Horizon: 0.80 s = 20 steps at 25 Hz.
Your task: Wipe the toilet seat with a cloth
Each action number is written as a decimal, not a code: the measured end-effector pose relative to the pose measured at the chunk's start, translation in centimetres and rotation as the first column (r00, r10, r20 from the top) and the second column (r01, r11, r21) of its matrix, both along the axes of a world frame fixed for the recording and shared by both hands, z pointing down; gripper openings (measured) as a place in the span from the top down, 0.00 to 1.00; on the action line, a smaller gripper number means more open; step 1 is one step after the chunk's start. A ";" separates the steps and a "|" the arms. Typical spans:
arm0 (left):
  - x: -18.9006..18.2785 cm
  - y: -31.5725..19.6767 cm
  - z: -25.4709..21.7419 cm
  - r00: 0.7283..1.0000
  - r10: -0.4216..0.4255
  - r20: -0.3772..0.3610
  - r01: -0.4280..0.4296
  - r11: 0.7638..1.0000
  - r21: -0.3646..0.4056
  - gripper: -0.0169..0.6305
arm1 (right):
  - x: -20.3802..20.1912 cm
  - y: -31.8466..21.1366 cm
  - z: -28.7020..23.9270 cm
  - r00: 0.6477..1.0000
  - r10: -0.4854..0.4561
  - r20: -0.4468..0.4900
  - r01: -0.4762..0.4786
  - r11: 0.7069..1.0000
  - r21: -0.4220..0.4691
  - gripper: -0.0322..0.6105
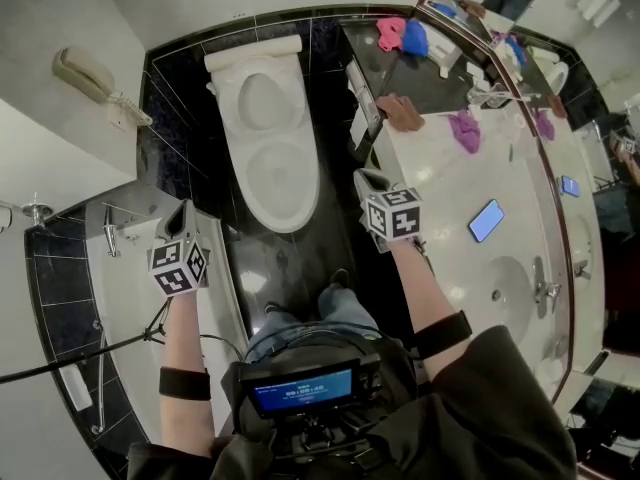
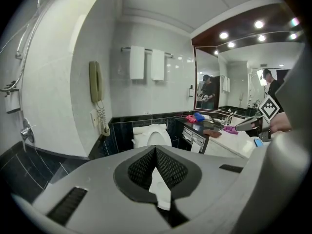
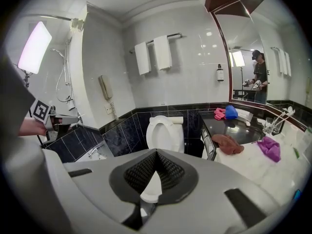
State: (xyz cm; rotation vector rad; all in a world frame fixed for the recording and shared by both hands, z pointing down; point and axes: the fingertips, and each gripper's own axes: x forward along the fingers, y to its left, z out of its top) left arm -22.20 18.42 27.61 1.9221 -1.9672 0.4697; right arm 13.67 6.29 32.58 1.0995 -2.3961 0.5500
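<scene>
Both the left gripper (image 1: 185, 208) and right gripper (image 1: 364, 177) are closed, empty, apart from the brown cloth (image 1: 400, 113) ahead.

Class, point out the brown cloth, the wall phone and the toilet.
brown cloth (image 1: 400, 113), head view, its middle.
wall phone (image 1: 85, 73), head view, the handset.
toilet (image 1: 285, 225), head view, front rim.

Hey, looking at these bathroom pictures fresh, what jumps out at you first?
The white toilet stands lid up against the black tiled wall, straight ahead. To its right, a brown cloth and a purple cloth lie on the counter, neither picked up. The left tongs and right tongs are both shut and empty.
</scene>
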 end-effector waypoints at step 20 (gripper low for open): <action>1.2 3.4 -0.7 1.000 -0.005 -0.007 0.005 1.000 0.011 0.97 | 0.3 2.4 -0.8 1.000 -0.027 -0.009 0.027 1.000 0.011 0.94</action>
